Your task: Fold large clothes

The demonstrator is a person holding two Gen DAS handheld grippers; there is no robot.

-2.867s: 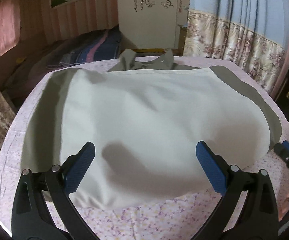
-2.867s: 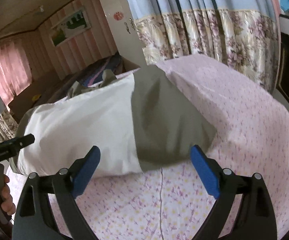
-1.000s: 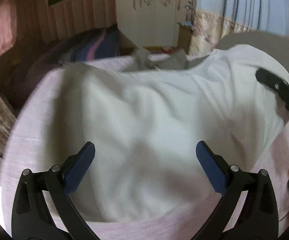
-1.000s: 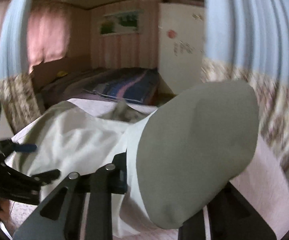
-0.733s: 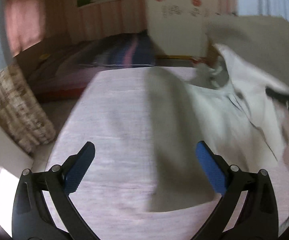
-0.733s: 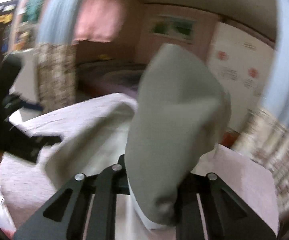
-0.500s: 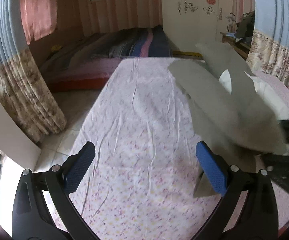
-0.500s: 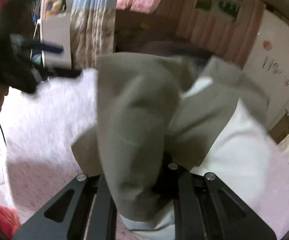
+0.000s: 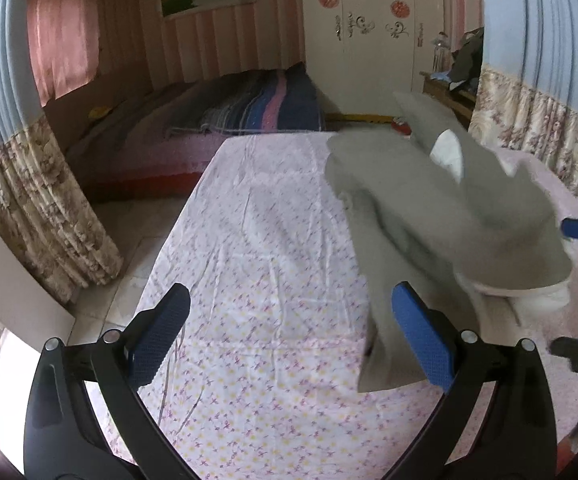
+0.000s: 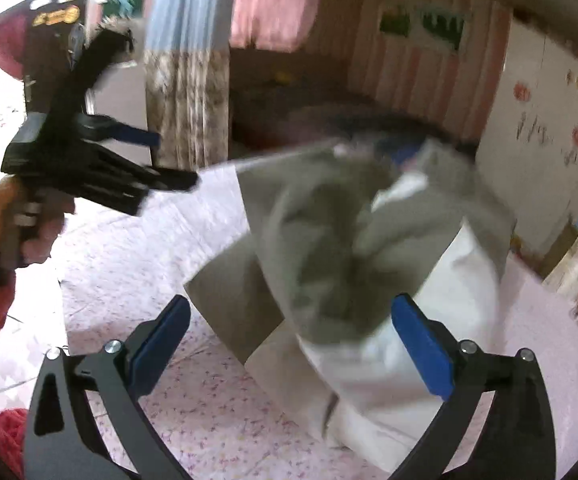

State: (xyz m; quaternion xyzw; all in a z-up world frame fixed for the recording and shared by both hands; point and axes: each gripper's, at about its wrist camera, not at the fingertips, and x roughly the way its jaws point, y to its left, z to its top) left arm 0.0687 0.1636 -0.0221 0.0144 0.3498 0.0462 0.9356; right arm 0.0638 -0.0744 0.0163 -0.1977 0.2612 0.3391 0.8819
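The garment (image 9: 441,208), grey-green with a white body, lies heaped on the flowered sheet (image 9: 265,280) of the bed, at about two o'clock in the left wrist view. One grey panel hangs down beside the right pad of the left tongs (image 9: 289,336). It sits bunched, not flat, probably because a side has just been thrown across the body as a fold, so the cloth is doubled over itself with white peeking out at the top and the lower right.

Both tongs stand wide apart and grip nothing. The left tongs hover over bare sheet at the garment's edge, likely kept clear so the cloth can settle.

The right wrist view looks straight onto the heap between the right tongs (image 10: 289,340): grey folds (image 10: 329,248) on top, white body (image 10: 429,320) below toward five o'clock, all motion-blurred. It alone shows the left tongs from outside at ten o'clock, gripped in a hand (image 10: 13,216) with an orange sleeve. The left view alone shows the long bare stretch of sheet and the second bed (image 9: 225,120) beyond.
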